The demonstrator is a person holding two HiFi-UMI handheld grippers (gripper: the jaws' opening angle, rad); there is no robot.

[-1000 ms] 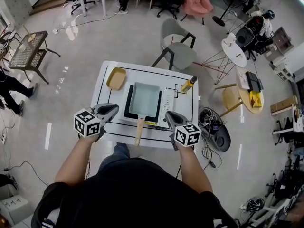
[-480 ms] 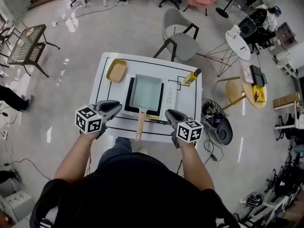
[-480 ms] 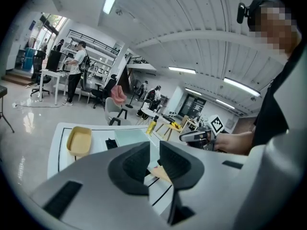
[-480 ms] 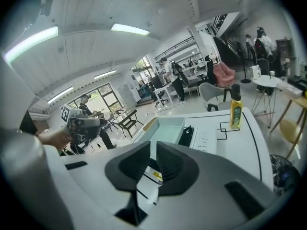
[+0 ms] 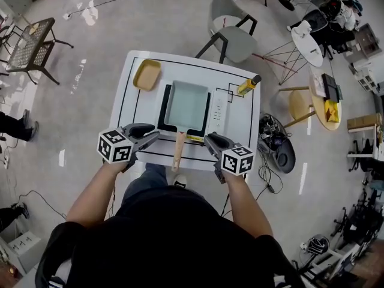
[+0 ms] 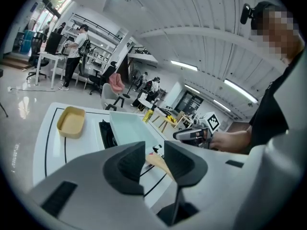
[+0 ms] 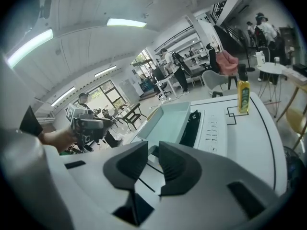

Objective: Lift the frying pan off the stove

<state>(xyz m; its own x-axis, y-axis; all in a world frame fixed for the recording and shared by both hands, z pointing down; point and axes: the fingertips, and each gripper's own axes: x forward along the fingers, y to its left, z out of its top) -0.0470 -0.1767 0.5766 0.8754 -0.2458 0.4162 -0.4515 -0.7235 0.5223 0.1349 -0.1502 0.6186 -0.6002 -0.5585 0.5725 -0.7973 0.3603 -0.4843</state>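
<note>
Nearest, the person is holding both pairs of tongs over the near edge of the white tabletop, one on either side of the pan's handle. The left tongs are opening. Nothing is pressing against their pads, and the wooden handle is only showing through the gap from farther off. The right tongs are opening too, and they are gripping nothing, with just bare tabletop showing beyond them. Both are pointing inward toward the handle, near it but not touching it.

Just beyond them, the handle is sticking out toward the person from the frying pan, a pale rectangular pan. The pan is sitting flat on the black stove at the middle of the tabletop, with the stove's white control strip lying along its right side.

Farther off, a yellow dish is resting at the far left corner and a yellow bottle is standing at the far right. A grey chair is standing beyond the tabletop.

Judging from this, the lift is not yet begun: the pan is resting on the stove and nothing is gripped. What is left is reaching the handle, closing on it and raising the pan clear.
</note>
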